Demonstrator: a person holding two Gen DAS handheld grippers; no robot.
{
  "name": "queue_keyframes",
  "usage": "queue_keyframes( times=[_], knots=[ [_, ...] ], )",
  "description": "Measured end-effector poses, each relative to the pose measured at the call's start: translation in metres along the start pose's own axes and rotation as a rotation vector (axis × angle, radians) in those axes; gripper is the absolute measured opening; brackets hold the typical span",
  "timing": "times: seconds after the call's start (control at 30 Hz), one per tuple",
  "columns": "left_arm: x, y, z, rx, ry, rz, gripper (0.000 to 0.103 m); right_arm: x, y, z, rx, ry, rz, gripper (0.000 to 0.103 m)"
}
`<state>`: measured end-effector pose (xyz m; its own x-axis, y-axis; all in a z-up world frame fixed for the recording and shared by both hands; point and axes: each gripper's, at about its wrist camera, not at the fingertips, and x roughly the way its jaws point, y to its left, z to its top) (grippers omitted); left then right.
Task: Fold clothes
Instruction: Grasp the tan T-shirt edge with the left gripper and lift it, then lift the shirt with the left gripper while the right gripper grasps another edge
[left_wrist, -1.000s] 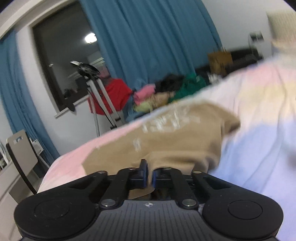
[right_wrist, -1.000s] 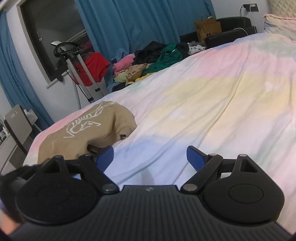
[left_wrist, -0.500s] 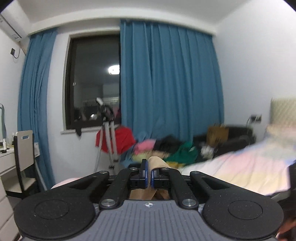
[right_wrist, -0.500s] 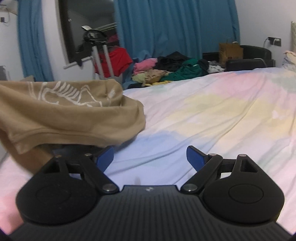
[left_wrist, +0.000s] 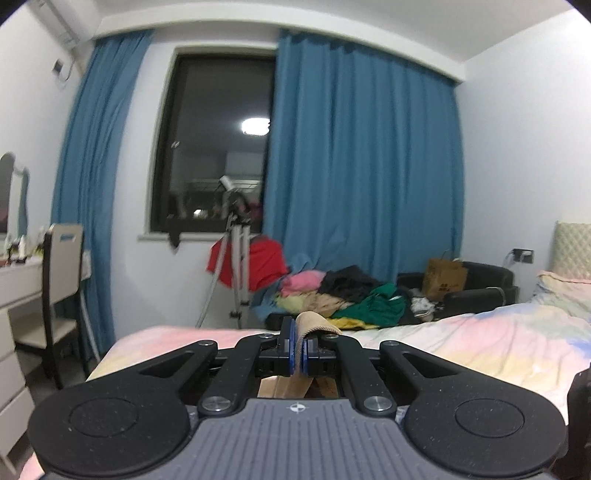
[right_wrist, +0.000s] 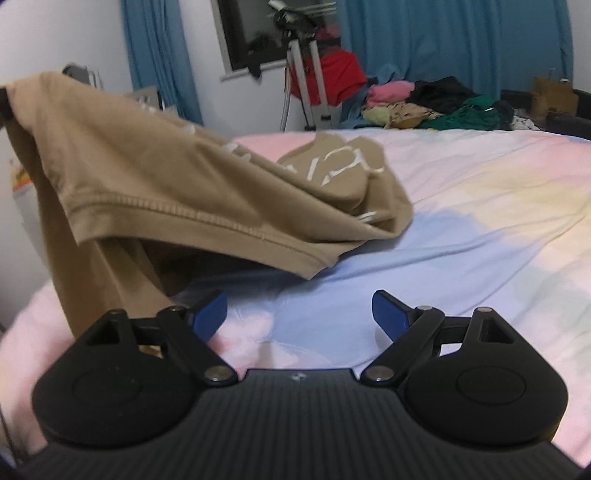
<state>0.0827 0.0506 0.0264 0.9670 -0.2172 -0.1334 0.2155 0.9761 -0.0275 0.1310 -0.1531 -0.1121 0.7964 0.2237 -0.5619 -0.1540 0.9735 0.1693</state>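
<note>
L claw (left_wrist: 297, 345) pinching fold of tan shirt (right_wrist: 207, 192), holding it up at 10 o'clock in R view; far end slumped on bed (right_wrist: 461, 229). R claw (right_wrist: 298, 314) spread wide, empty, low over sheet. Fabric soft, light, droopy, prob needs 2nd grip: hem corner at 12 o'clock looks best.

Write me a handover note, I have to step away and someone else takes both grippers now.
Left hand-held gripper: shut on a fold of the tan shirt, held up off the bed.
Right hand-held gripper: open, holding nothing, low over the sheet near the shirt's hanging hem.
Shirt: one end lifted, the other end bunched on the bed.
Done: shirt picked up. Left: spread it flat, fold it.
</note>
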Motion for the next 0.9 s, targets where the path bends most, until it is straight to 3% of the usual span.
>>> queue_keyframes(
  times=[0.17,0.23,0.43,0.5,0.63,0.77,0.9],
  knots=[
    [0.026,0.041,-0.020,-0.150,0.088,0.112,0.005,0.058,0.004,-0.002,-0.008,0.103,-0.034,0.086],
    [0.036,0.055,-0.025,-0.180,0.117,0.142,0.005,0.070,0.003,-0.003,0.014,0.104,-0.037,0.086],
    [0.063,0.081,-0.024,-0.140,0.113,0.152,0.005,0.079,-0.022,0.012,0.133,0.040,-0.081,0.063],
    [0.075,0.079,-0.029,-0.108,0.121,0.155,0.005,0.080,-0.044,0.017,0.238,0.031,-0.070,0.062],
    [0.097,0.076,-0.033,-0.105,0.139,0.184,0.005,0.072,-0.079,0.029,0.476,0.006,0.046,0.059],
    [0.097,0.072,-0.031,-0.101,0.118,0.175,0.005,0.070,-0.081,0.032,0.508,0.015,0.076,0.058],
    [0.089,0.063,-0.033,-0.072,0.105,0.189,0.005,0.071,-0.077,0.027,0.580,0.096,0.096,0.059]
  ],
)
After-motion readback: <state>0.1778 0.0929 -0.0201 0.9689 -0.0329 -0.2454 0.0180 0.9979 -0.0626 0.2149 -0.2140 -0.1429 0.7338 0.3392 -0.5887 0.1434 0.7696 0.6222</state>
